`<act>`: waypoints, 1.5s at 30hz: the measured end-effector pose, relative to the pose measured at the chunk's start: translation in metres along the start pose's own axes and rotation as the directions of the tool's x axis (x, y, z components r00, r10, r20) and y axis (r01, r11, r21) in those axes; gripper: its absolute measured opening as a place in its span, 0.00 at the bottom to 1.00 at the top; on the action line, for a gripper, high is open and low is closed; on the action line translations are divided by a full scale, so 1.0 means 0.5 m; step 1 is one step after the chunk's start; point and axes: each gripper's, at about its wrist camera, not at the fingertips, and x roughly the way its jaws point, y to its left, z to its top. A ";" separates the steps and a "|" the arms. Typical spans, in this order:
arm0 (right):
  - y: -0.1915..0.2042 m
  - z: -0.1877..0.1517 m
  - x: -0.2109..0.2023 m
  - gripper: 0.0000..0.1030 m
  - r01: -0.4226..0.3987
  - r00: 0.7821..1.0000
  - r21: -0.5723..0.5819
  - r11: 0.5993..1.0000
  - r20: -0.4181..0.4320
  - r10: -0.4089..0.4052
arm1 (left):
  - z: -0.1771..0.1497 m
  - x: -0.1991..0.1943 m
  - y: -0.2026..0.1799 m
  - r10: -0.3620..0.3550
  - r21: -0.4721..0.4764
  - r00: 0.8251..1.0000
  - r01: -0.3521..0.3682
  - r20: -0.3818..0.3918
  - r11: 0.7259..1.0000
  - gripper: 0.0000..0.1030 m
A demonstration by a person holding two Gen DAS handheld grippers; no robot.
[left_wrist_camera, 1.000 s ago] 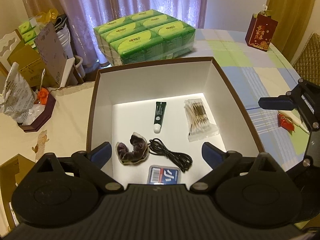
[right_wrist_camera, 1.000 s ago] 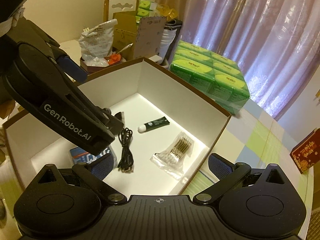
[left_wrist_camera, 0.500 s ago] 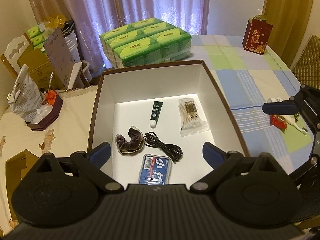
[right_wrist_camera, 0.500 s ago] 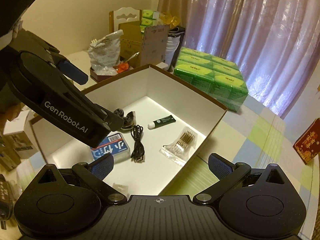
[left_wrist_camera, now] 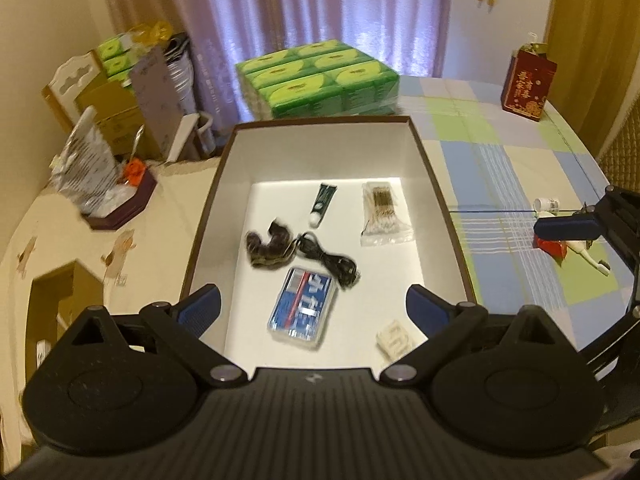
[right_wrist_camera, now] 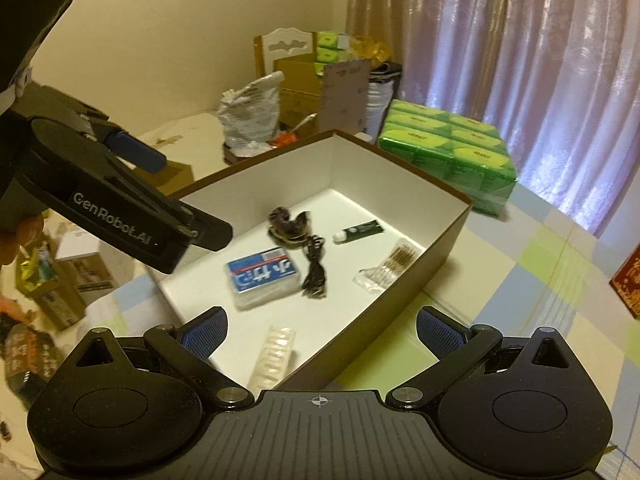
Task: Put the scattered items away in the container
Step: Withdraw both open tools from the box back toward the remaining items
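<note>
A brown box (left_wrist_camera: pixel 432 184) with a white inside holds a blue card case (left_wrist_camera: pixel 302 307), a black cable (left_wrist_camera: pixel 330 262), a dark scrunchie (left_wrist_camera: pixel 266 245), a green tube (left_wrist_camera: pixel 323 203), a bag of cotton swabs (left_wrist_camera: pixel 383 213) and a small clear packet (left_wrist_camera: pixel 394 339). My left gripper (left_wrist_camera: pixel 313 307) hovers open above the box's near end, holding nothing. My right gripper (right_wrist_camera: pixel 321 332) hangs open over the box's near right corner (right_wrist_camera: pixel 328 368), also holding nothing. On the checked cloth to the right lie a red item (left_wrist_camera: pixel 553 249), a white item (left_wrist_camera: pixel 588 258) and a small white bottle (left_wrist_camera: pixel 547 203).
A green tissue pack (left_wrist_camera: pixel 320 78) stands behind the box. A red gift bag (left_wrist_camera: pixel 527 87) sits at the back right. Left of the box are a dark tray with a foil bag (left_wrist_camera: pixel 116 204), cardboard boxes (left_wrist_camera: pixel 108 114) and a chair back (left_wrist_camera: pixel 76 80).
Both grippers have pulled back and risen from the box, so more of its floor shows, including the blue card case and the clear packet. Both stay open.
</note>
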 end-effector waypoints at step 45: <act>-0.189 -0.241 -0.160 1.00 -0.113 0.984 0.116 0.987 -0.125 0.127 | -0.155 -0.039 -0.310 -0.018 -0.160 0.989 -0.005 -0.144 0.987 0.95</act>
